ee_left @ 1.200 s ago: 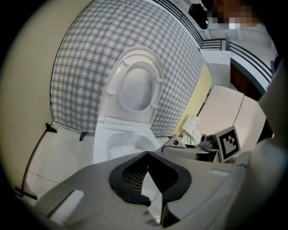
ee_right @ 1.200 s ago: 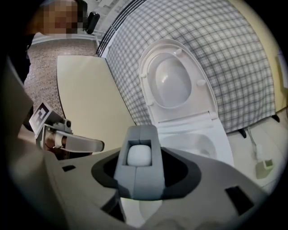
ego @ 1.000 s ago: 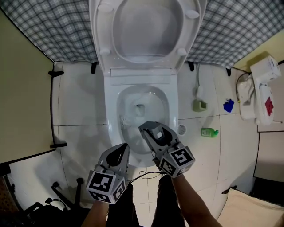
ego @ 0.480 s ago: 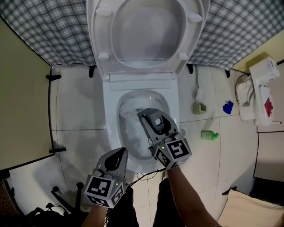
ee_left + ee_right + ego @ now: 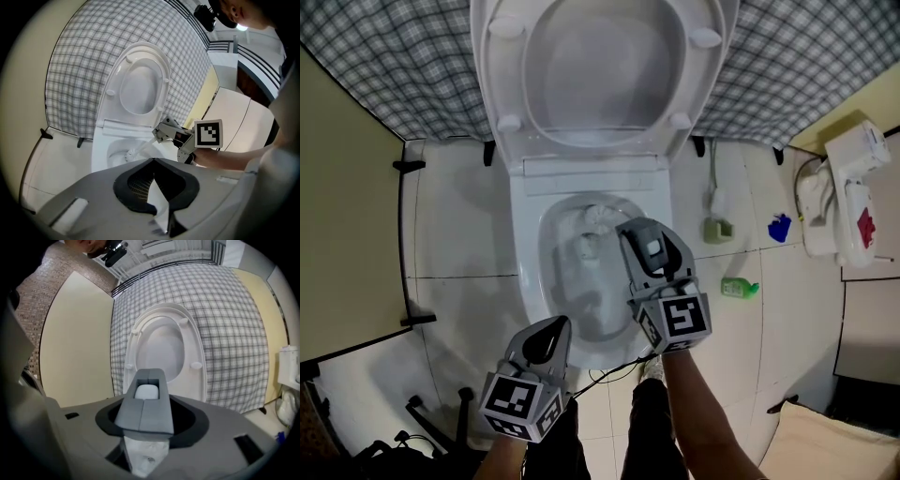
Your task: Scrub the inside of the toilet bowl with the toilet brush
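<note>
— Where's the toilet brush (image 5: 598, 217)?
— Head at the back of the toilet bowl (image 5: 528, 272); right gripper (image 5: 643, 240) fingers (image 5: 133, 411) clamped on its handle, left gripper (image 5: 547, 334) closed, empty
— Handling?
— Probably light, stiff, slick plastic: hold the handle end

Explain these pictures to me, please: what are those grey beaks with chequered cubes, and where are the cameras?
There is no robot here. A person holds a two-jaw gripper in each hand, and the cubes are part of the grippers. One picture comes from a camera on the person's head, looking down at a toilet bowl with its seat and lid raised. The other two come from cameras riding on the grippers. The right gripper is clamped on a white toilet brush, whose head is inside the bowl. The left gripper hangs shut and empty near the bowl's front. A green bottle is on the tiled floor.
</note>
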`<state>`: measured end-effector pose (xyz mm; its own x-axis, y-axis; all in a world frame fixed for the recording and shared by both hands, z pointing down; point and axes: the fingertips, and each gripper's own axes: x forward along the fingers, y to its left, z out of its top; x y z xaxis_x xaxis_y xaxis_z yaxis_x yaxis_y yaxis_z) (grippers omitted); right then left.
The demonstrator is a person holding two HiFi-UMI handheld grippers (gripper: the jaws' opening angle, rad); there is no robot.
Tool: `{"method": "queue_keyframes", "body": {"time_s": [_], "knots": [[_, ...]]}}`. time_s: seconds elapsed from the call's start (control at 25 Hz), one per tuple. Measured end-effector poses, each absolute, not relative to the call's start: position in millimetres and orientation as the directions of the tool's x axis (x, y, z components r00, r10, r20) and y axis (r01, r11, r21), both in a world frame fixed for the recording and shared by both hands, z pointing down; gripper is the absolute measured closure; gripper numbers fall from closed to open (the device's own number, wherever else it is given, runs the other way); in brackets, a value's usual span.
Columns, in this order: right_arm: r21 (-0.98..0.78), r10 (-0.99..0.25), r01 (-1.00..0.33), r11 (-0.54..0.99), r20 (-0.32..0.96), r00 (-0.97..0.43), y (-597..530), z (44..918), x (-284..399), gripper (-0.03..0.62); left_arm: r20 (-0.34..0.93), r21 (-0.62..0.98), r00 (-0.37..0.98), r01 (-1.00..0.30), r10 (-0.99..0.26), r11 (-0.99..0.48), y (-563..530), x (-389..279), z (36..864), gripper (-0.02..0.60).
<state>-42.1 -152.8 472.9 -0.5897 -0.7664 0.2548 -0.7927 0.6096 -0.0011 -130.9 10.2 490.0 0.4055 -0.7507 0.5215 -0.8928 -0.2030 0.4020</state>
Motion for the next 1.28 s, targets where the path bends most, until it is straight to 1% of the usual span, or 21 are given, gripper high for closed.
{"method": "queue_keyframes", "body": {"time_s": [0.24,0.4,0.68,0.92,1.28], "knots": [[0.085,-0.81,-0.833,0.547,0.308,-0.5,-148.5,467.8,-5.6,0.372,0.52,0.405,0.417,-0.889,-0.746,-0.215,11.2,-120.1,489.7,0.589],[0.091,-0.821,-0.856,0.509,0.349,-0.451,-133.4,465.0,12.5,0.373,0.522,0.411,0.42,-0.887,-0.742,-0.212,18.6,-114.9,490.6,0.589],[0.097,-0.802,-0.865,0.493,0.436,-0.408,-94.9,467.5,35.1,0.373,0.518,0.415,0.414,-0.887,-0.749,-0.204,28.6,-113.5,489.3,0.589],[0.082,-0.759,-0.848,0.524,0.497,-0.42,-54.5,464.5,35.6,0.373,0.51,0.413,0.412,-0.887,-0.755,-0.206,38.7,-112.3,483.5,0.589],[0.078,-0.671,-0.787,0.612,0.578,-0.464,1.1,465.5,24.2,0.373,0.495,0.413,0.406,-0.888,-0.768,-0.203,57.7,-112.7,475.1,0.589]]}}
